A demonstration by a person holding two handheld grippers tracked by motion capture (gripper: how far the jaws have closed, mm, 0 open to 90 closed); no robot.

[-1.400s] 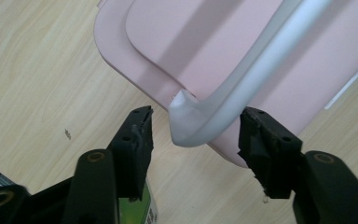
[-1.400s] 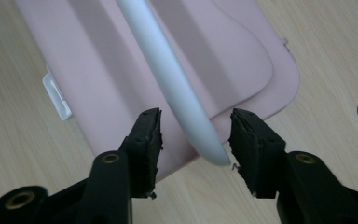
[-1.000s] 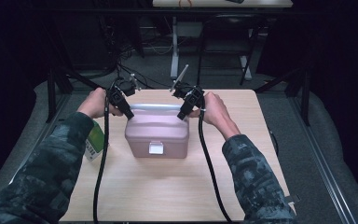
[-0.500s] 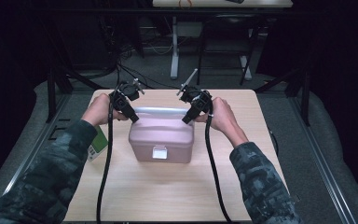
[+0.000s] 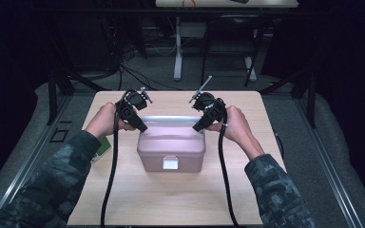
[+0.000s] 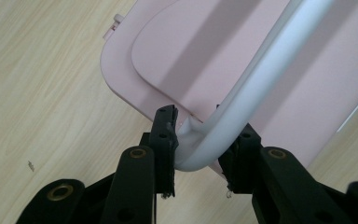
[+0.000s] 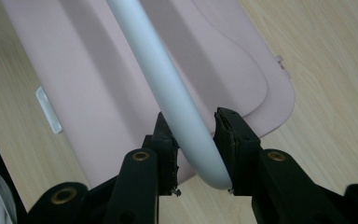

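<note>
A pink plastic box (image 5: 171, 149) with a white latch (image 5: 170, 164) on its front stands at the middle of the wooden table (image 5: 171, 204). Its white carrying handle (image 5: 168, 119) is raised above the lid. My left gripper (image 5: 141, 127) is shut on the handle's left bend (image 6: 214, 140), with the pink lid (image 6: 191, 56) beyond it. My right gripper (image 5: 197, 127) is shut on the right bend (image 7: 186, 126), above the lid (image 7: 98, 93). Whether the box rests on the table or hangs just above it I cannot tell.
A green and white card (image 5: 102, 151) lies at the table's left edge, by the left sleeve. A cable trails from each gripper toward the near edge. Dark floor, rails and a table leg stand beyond the far edge.
Both hands and the box, held by its handle, have shifted a little to the right and toward the person. The grips stay the same.
</note>
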